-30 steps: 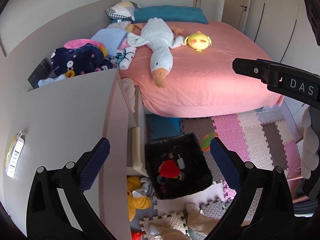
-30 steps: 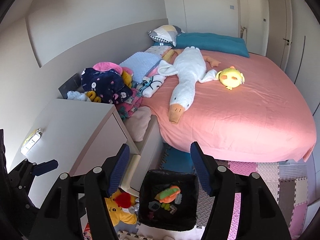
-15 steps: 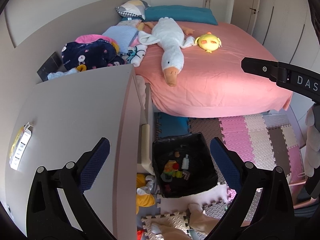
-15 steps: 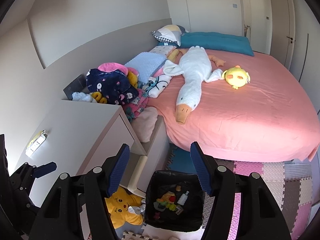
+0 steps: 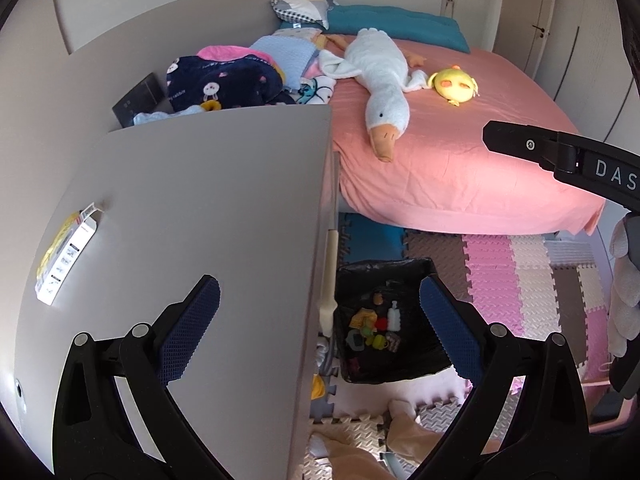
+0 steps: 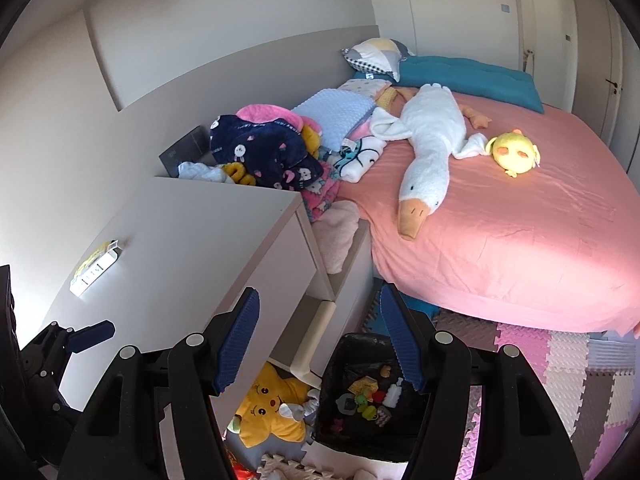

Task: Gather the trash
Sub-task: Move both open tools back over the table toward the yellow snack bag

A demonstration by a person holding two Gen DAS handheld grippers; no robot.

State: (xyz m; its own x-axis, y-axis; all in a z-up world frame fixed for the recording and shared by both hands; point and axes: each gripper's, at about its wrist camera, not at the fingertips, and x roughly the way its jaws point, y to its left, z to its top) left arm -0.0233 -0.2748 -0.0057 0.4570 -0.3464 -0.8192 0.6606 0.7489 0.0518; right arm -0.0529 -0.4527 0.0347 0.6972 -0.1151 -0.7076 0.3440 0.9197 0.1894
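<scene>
Above the table (image 5: 208, 208), with both left tongs (image 5: 316, 320) and right tongs (image 6: 320, 332) open and empty, approach the yellow packet (image 5: 64, 256) low, pinching its raised edge.

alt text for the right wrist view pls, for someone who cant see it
The right gripper, its blue-padded jaws open and empty, points down at a black-lined trash bin on the floor holding small colourful scraps. Left of it stands a pale cabinet with a yellow packet on top; behind lies a pink bed with a white goose plush.
</scene>
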